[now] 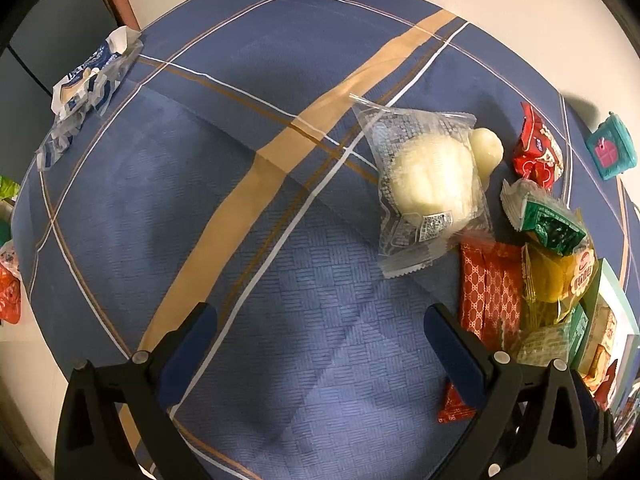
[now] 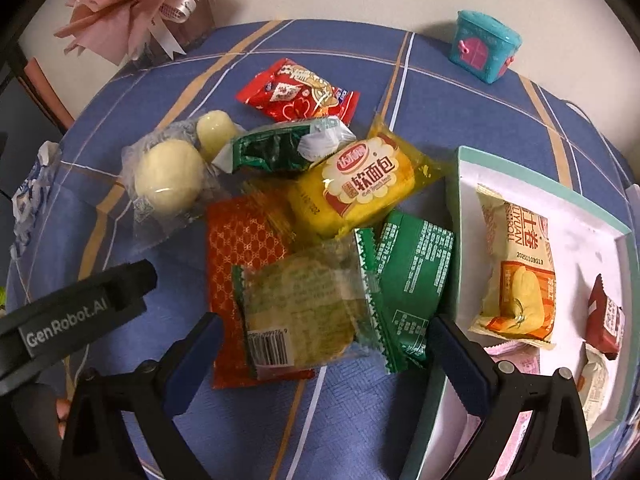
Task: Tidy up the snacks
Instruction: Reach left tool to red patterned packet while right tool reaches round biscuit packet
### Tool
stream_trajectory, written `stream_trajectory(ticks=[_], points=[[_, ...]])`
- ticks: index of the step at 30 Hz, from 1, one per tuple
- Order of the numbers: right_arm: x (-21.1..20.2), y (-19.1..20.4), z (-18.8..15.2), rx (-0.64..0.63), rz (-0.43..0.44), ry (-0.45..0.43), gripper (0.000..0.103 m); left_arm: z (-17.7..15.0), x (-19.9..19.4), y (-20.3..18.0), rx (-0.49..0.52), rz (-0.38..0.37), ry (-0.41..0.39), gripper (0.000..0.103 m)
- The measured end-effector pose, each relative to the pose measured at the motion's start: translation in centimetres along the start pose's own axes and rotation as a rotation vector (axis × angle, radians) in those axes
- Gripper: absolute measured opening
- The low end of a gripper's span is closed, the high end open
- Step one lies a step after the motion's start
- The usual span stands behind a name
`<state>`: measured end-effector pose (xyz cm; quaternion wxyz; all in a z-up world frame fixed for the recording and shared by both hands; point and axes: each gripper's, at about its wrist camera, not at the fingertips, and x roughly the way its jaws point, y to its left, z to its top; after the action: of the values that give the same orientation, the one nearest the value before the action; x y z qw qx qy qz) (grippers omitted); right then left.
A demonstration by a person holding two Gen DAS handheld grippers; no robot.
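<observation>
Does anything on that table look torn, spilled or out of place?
Yes. A blue-and-white wrapper lies crumpled and torn open at the table's far left edge, apart from the heaped snacks. Beside the clear-wrapped bun, a pale round piece seems to sit outside the wrapping, though I cannot be sure.

left hand-held gripper point(image 1: 320, 328): jaws apart, empty | right hand-held gripper point(image 2: 324, 340): jaws apart, empty
</observation>
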<state>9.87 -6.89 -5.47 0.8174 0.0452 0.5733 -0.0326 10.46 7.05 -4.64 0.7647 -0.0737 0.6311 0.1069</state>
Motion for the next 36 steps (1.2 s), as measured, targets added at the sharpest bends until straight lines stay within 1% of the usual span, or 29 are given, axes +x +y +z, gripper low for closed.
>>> stream_trajectory(ticks=[4, 9, 12, 18, 21, 25, 30, 36], points=[[-0.4, -0.6, -0.8, -0.007, -0.008, -0.021, 0.1, -0.1, 0.2, -0.5, 0.0, 0.003, 0.004, 0.103], [-1.2, -1.5, -1.0, 0.01, 0.014, -0.055, 0.09, 0.0, 0.4, -0.8, 0.009, 0.001, 0.005, 0.103], [-1.5, -2.1, -1.0, 0.025, 0.019, -0.064, 0.084, 0.1, 0.8, -1.3, 0.019, -0.003, 0.006, 0.103], [-1.9, -3.6, -1.1, 0.06, 0.046, -0.064, 0.077, 0.1, 0.8, -3.3, 0.059, -0.031, -0.002, 0.103], [-1.9, -4.2, -1.1, 0.085, 0.074, -0.061, 0.075, 0.1, 0.8, -4.9, 0.092, -0.06, -0.005, 0.103], [-1.9, -4.8, -0.9, 0.093, 0.087, -0.058, 0.074, 0.1, 1.2, -6.6, 0.112, -0.104, 0.002, 0.103], [-2.1, -5.0, -1.1, 0.09, 0.108, -0.047, 0.072, 0.0, 2.7, -9.2, 0.131, -0.155, 0.039, 0.103], [-2.1, -5.1, -1.2, 0.072, 0.107, -0.043, 0.07, 0.0, 3.5, -12.9, 0.22, -0.135, 0.027, 0.103]])
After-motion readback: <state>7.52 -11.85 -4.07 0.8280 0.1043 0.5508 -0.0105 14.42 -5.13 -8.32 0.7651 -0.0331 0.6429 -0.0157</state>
